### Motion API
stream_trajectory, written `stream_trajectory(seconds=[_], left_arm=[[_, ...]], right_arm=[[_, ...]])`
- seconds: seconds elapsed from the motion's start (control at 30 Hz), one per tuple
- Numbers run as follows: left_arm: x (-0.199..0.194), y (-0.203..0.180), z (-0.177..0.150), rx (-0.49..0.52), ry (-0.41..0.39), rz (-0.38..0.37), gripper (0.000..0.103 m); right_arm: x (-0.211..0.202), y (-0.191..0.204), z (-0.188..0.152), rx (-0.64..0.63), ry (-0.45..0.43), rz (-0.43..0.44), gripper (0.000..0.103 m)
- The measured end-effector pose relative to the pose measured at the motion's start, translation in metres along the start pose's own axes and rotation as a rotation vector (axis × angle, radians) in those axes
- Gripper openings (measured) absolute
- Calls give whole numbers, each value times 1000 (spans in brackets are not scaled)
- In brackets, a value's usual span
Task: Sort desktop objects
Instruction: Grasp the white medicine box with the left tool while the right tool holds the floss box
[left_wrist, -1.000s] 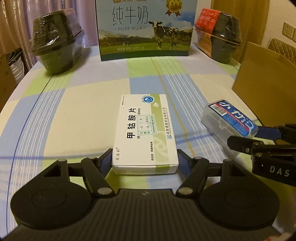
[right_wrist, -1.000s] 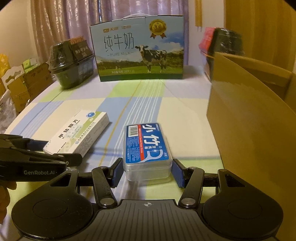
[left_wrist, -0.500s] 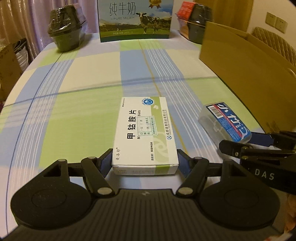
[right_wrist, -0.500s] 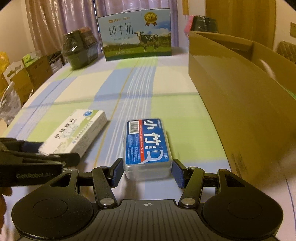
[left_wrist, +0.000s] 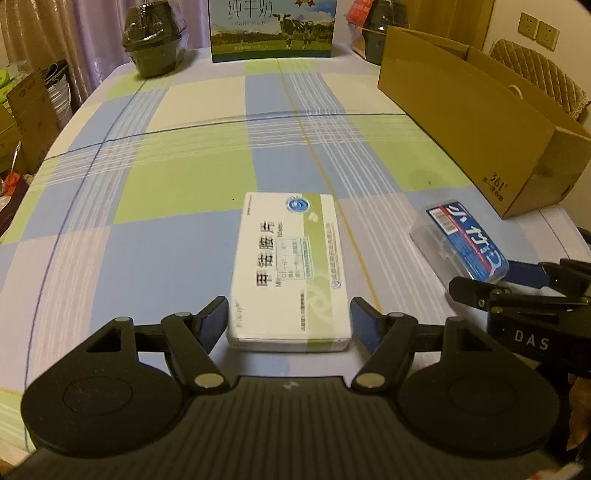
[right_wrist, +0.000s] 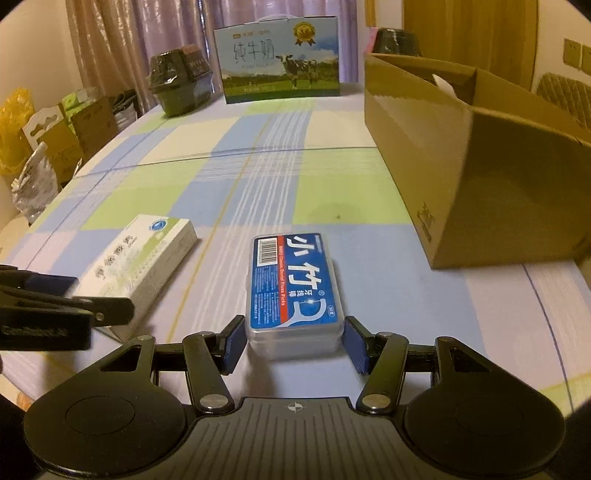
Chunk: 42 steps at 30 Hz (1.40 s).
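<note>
Left tool clamps the pill box; right tool clamps the floss case, both above the checked surface.

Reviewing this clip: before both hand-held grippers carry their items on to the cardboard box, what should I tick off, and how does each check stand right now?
1. Left hand-held gripper straddles the near end of the medicine box: ok. Contact on both sides: cannot tell, a sliver of gap shows at each finger.
2. Right hand-held gripper straddles the floss pick case: ok. Firm clamp: cannot tell.
3. Both items clear of the tablecloth: cannot tell; no clear gap shows beneath them.
4. Cardboard box open at the top: ok.
5. Path from both items to the cardboard box unobstructed: ok.
6. The two hand-held grippers apart from each other: ok, though close.
</note>
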<state>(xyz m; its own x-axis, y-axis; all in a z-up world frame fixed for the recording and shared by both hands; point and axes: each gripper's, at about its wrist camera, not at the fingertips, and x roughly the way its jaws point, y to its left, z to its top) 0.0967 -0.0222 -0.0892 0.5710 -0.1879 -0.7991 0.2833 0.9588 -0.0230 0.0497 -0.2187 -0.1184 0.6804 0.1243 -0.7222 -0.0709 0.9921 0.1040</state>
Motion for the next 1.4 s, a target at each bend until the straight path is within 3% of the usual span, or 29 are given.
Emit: stream_trajectory(seconds=[0.07, 0.17, 0.83, 1.4], left_arm=[[-6, 0, 0, -2, -12, 9, 72], [-7, 2, 1, -9, -20, 11, 73], [37, 1, 18, -3, 1, -4, 75], [45, -2, 18, 24, -9, 22, 73]], right_arm=[[-1, 2, 2, -8, -17, 6, 64], [-2, 3, 4, -30, -45, 1, 68], [18, 4, 10, -79, -54, -9, 68], [32, 5, 12, -91, -44, -17, 67]])
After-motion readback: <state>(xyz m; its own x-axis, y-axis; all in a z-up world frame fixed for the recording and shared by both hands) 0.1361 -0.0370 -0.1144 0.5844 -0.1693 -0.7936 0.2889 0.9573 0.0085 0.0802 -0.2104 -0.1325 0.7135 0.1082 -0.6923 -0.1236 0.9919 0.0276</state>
